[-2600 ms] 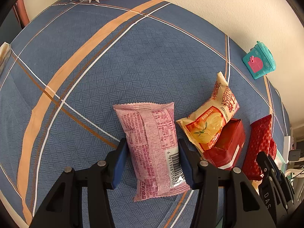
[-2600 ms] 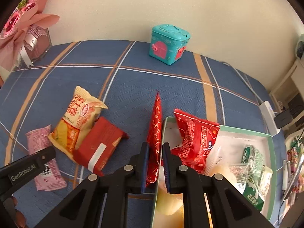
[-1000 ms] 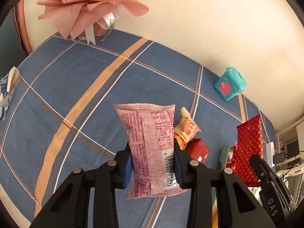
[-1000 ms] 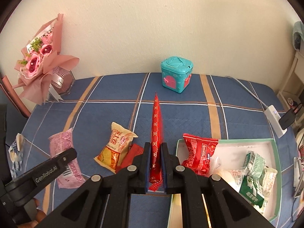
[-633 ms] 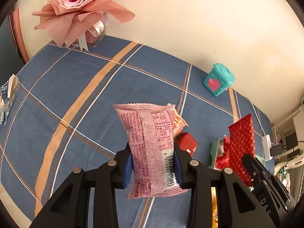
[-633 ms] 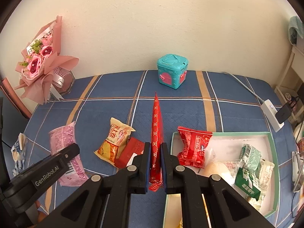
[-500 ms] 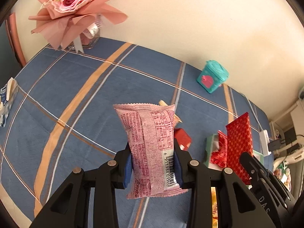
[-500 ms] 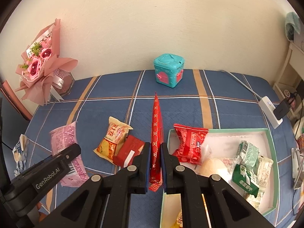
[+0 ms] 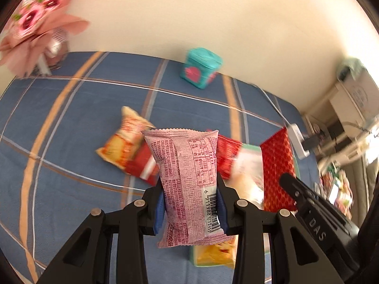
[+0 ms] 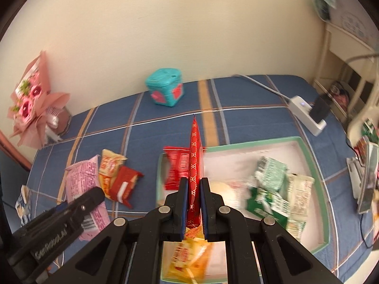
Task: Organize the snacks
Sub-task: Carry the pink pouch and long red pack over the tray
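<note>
Both tongs [image 9: 189, 203] [image 10: 194, 207] clamped, angled downward

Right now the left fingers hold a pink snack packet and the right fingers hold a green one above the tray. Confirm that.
Not quite. The left fingers do hold the pink snack packet, but the right wrist view shows the right fingers clamped on a red packet, not a green one, above the tray.

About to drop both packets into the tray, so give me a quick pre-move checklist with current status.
1. Left tool shut on pink packet: ok.
2. Right tool shut on red packet: ok.
3. Red packet above tray: ok.
4. Pink packet fully above tray: cannot tell, the view is blurred.
5. Bare tray floor for two more packets: ok, white floor shows at the back.
6. Yellow packet and red box left on the cloth: not ok, still outside.
</note>
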